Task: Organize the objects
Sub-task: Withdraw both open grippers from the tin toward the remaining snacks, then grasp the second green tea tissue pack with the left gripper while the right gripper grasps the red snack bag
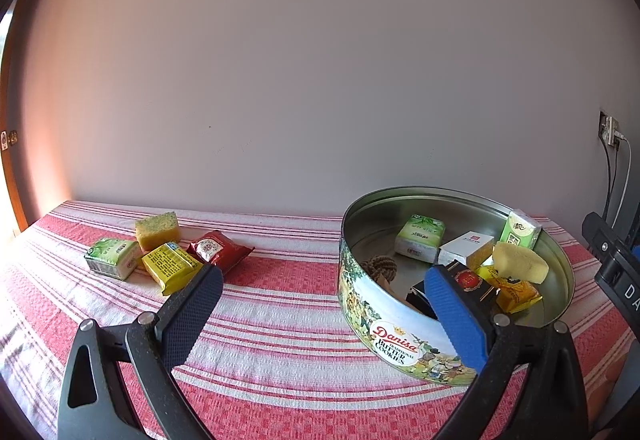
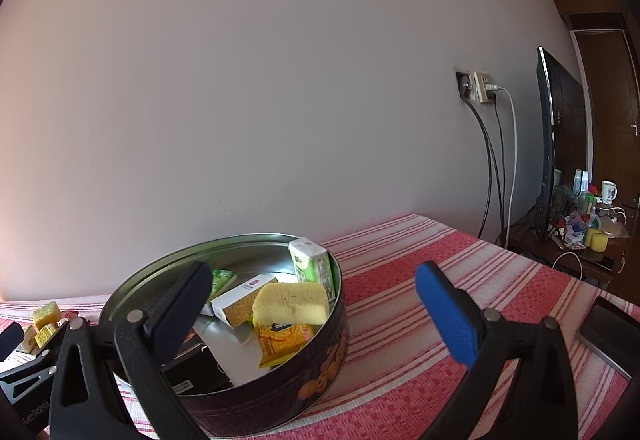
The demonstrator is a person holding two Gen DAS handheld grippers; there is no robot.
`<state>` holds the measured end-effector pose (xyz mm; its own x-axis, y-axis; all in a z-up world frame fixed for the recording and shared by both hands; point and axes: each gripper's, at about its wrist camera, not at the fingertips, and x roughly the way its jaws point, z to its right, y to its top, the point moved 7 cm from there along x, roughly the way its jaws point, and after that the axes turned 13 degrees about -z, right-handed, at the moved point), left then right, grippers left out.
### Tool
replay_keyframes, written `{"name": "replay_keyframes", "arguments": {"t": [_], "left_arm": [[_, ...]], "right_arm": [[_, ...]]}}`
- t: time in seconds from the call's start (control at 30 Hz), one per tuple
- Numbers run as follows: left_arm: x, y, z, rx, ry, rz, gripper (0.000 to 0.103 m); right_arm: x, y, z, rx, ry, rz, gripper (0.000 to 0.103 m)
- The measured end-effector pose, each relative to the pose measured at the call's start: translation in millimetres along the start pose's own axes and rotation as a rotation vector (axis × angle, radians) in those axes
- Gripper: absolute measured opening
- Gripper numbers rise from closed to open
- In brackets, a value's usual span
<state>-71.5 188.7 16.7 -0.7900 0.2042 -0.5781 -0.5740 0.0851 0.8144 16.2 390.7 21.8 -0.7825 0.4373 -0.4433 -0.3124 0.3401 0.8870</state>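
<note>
A round Danisa cookie tin (image 1: 372,316) stands on the striped cloth at the right, holding a yellow sponge (image 1: 520,262), green tissue packs, a white box and yellow packets. Left of it lie a green tissue pack (image 1: 112,258), a yellow sponge (image 1: 157,231), a yellow packet (image 1: 171,267) and a red packet (image 1: 218,250). My left gripper (image 1: 324,292) is open and empty, hovering between the loose items and the tin. In the right wrist view the tin (image 2: 320,372) sits at lower left with its sponge (image 2: 292,304); my right gripper (image 2: 316,300) is open over its rim, holding nothing.
The table with a red-and-white striped cloth (image 1: 280,320) stands against a plain wall. A dark phone or tablet (image 2: 612,336) lies at the table's right edge. Cables hang from a wall socket (image 2: 480,87). Beyond are a TV (image 2: 546,143) and a cluttered side table (image 2: 584,236).
</note>
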Motion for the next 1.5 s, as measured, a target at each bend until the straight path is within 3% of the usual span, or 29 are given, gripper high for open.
{"name": "replay_keyframes", "arguments": {"t": [0.27, 0.47, 0.63, 0.93, 1.13, 1.33, 1.43, 1.5], "left_arm": [[2.8, -6.2, -37.2, 0.004, 0.013, -0.052, 0.102], [8.5, -4.4, -85.4, -0.006, 0.055, -0.071, 0.102], [16.7, -2.3, -127.2, -0.02, 0.088, -0.104, 0.102], [47.9, 3.2, -202.7, -0.061, 0.148, -0.203, 0.102], [87.1, 9.0, -246.7, -0.149, 0.134, -0.3, 0.102], [123.2, 9.9, -268.1, -0.204, 0.101, -0.41, 0.102], [137.8, 1.8, -270.9, -0.218, 0.085, -0.488, 0.102], [137.7, 1.7, -271.8, -0.213, 0.1, -0.493, 0.102]], "right_arm": [[-18.4, -11.0, -35.5, -0.084, 0.03, 0.014, 0.103], [-19.4, -27.3, -79.9, -0.083, 0.144, -0.065, 0.103], [-23.1, -38.6, -128.7, -0.14, 0.194, -0.078, 0.103], [-10.4, -58.1, -220.1, -0.263, 0.277, -0.138, 0.102], [10.4, -69.2, -266.6, -0.346, 0.31, -0.218, 0.098], [43.4, -80.4, -291.1, -0.39, 0.36, -0.357, 0.086], [52.7, -81.3, -296.5, -0.398, 0.362, -0.378, 0.086], [60.6, -82.0, -300.4, -0.405, 0.365, -0.399, 0.086]]}}
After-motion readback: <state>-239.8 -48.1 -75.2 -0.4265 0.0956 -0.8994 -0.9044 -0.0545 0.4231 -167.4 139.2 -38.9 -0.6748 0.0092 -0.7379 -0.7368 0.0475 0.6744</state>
